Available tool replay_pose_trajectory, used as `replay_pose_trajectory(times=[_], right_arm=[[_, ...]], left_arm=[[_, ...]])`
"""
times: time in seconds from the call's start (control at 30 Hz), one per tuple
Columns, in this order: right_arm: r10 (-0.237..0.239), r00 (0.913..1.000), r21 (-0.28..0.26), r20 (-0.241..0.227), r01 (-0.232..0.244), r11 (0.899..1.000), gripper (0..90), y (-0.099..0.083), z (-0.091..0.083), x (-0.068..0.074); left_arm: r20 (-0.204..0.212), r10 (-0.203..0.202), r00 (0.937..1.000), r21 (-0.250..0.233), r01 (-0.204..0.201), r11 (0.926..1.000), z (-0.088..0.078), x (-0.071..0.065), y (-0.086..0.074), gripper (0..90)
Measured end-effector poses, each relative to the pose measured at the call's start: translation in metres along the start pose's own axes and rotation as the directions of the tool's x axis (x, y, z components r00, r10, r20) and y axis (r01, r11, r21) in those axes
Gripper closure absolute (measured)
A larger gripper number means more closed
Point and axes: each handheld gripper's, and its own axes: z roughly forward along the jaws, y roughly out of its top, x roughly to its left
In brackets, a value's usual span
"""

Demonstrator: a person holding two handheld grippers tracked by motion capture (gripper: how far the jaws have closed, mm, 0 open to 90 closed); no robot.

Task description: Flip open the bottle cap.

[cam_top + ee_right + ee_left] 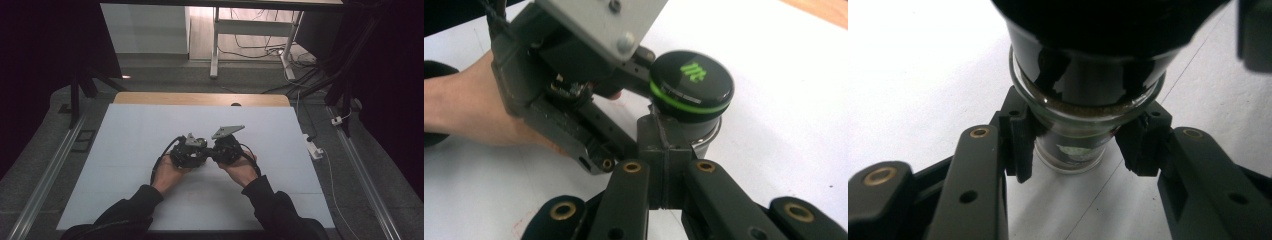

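Note:
A small glass jar (1073,152) with a glossy black lid (689,85) bearing a green ring and logo sits between the pads of my left gripper (1078,145), which is shut on its glass body just under the rim. Its base is near or on the white table (150,130). My right gripper (663,135) is shut with its pads pressed together and nothing between them. Its tip sits right against the jar's side below the lid. In the high view, both hands hold the left gripper (203,152) and the right gripper (215,151) tip to tip at the table's middle.
A wooden strip (200,98) runs along the table's far edge. Metal rails (55,165) flank both sides. A white power strip (314,148) and cable lie off the right edge. White frame legs (215,50) and loose cables stand on the floor beyond.

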Motion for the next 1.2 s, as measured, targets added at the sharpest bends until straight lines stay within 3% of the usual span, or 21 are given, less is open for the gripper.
replay_pose_trajectory(times=[1.2], right_arm=[[0.022,0.9986,-0.06,0.049,-0.019,0.998,90.0,0.021,0.0,-0.014]], left_arm=[[-0.006,-0.006,1.0,-0.009,0.006,0.9999,0.001,-0.001,-0.001,53.8]])
